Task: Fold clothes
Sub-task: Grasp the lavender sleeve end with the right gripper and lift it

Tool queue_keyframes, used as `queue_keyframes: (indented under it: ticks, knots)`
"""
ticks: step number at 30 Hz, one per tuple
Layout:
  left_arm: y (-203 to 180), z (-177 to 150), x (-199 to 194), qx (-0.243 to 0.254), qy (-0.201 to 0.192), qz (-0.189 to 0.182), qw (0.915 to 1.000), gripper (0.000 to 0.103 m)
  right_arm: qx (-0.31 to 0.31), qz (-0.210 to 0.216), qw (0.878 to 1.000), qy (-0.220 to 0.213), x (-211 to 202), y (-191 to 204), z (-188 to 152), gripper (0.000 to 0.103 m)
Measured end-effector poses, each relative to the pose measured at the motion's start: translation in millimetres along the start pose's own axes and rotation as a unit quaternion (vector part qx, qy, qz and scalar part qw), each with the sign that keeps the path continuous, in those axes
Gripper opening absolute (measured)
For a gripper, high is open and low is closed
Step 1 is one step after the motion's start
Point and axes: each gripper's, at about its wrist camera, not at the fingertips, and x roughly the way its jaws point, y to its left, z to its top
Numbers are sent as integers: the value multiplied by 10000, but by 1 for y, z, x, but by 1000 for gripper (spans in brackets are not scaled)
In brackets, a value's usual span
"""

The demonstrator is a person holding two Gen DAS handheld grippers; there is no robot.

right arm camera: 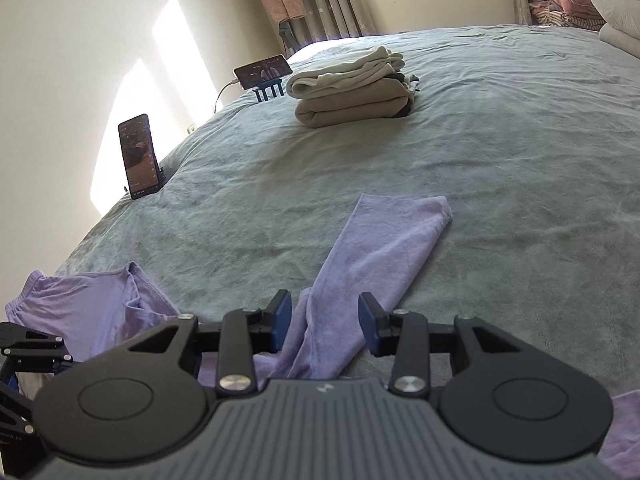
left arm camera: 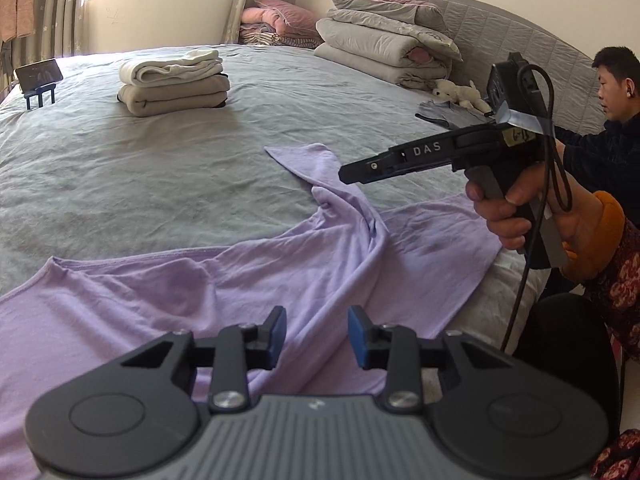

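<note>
Lilac top [left arm camera: 248, 280], lower frame: soft, light, limp; take at sleeve cuff [right arm camera: 404, 216]; both hand-held grippers [left arm camera: 316, 330] [right arm camera: 324, 316] part-open, empty.

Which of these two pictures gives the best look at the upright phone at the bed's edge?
The right wrist view: the upright phone stands whole at the edge of the bed, its screen lit. The left wrist view doesn't show it; only the other phone, on a blue stand, appears.

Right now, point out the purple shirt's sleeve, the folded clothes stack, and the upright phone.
purple shirt's sleeve [right arm camera: 384, 240], right wrist view, mid-sleeve.
folded clothes stack [right arm camera: 352, 92], right wrist view, front folds.
upright phone [right arm camera: 139, 156], right wrist view, screen.
</note>
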Motion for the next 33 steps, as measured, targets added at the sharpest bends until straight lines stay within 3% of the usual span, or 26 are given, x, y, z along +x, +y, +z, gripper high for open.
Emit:
queue_keyframes:
  ticks: [9, 14, 24, 33]
  knots:
    - [-9, 0, 16, 59, 106, -223, 9997, 32, -430, -554, 9972, 240, 59, 8, 19, 34]
    - [-9, -1, 24, 40, 140, -252, 9996, 30, -488, -843, 9951, 186, 64, 1, 17, 2]
    - [-13, -1, 24, 5, 140, -128, 9998, 27, -344, -1220, 9910, -428, 8, -8, 22, 1]
    - [-22, -3, 20, 65, 131, -1, 9999, 27, 15, -1511, 9869, -571, -47, -31, -2, 1]
